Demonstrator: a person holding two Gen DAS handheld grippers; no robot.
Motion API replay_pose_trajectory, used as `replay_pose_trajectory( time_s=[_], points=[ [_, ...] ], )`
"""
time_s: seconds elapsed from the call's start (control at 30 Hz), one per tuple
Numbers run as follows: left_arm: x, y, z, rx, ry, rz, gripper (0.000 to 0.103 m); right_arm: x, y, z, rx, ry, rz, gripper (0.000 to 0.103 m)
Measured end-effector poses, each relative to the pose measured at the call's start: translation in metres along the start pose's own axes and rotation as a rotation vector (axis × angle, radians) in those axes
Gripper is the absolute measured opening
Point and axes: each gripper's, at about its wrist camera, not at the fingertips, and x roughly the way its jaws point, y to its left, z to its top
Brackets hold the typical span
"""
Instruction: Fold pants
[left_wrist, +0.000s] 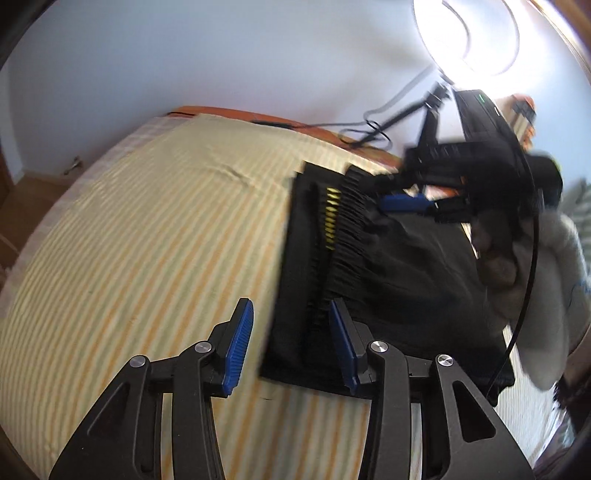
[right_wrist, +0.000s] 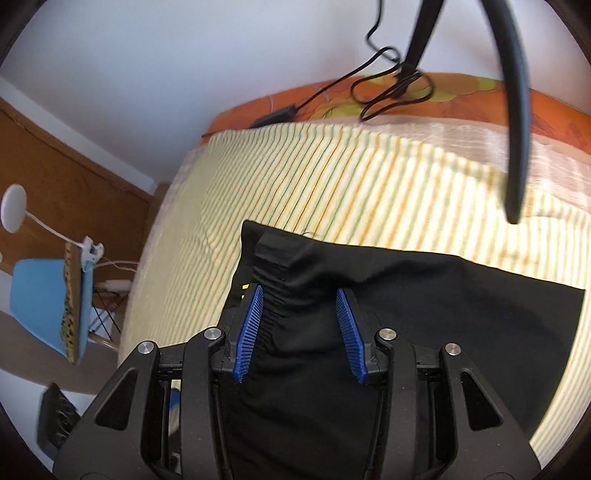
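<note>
The left claw (left_wrist: 291, 343) stands open, nothing pressed between its blue pads; one pad lies over the near corner of the black pants (left_wrist: 388, 266), the other over the striped bedcover (left_wrist: 147, 240). I judge it is placed to take this corner. Farther away, at the far end of the gathered waistband (left_wrist: 345, 236), is the right claw (right_wrist: 299, 325) – also open. Cloth passes between its pads, but neither pad presses it. The pants lie already folded on the bed, so both claws probably prepare to take the waistband – for one more fold
</note>
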Motion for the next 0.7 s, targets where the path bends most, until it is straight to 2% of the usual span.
replay_pose_trajectory(
  time_s=[0.13, 0.2, 0.23, 0.3, 0.4, 0.53, 0.7],
  points=[
    [-0.010, 0.022, 0.008, -0.107, 0.011, -0.103, 0.038, -0.016, 0.002, -0.008, -0.011, -0.017, 0.034, 0.044],
    [-0.015, 0.025, 0.015, -0.128, 0.021, -0.161, 0.043, -0.036, -0.001, -0.014, -0.020, -0.040, 0.042, 0.044],
    [-0.016, 0.025, 0.021, -0.123, 0.034, -0.187, 0.044, -0.047, -0.004, -0.017, -0.023, -0.053, 0.042, 0.045],
    [-0.018, 0.023, 0.031, -0.111, 0.056, -0.224, 0.060, -0.068, -0.014, -0.026, -0.008, -0.081, 0.042, 0.054],
    [-0.010, 0.021, 0.048, -0.088, 0.112, -0.318, 0.067, -0.098, -0.036, -0.040, 0.028, -0.115, 0.046, 0.057],
    [0.013, 0.019, 0.065, -0.042, 0.221, -0.380, 0.067, -0.124, -0.072, -0.061, 0.092, -0.129, 0.022, 0.066],
    [0.034, 0.021, 0.077, -0.028, 0.304, -0.478, 0.067, -0.142, -0.118, -0.085, 0.186, -0.140, 0.038, 0.067]
  ],
)
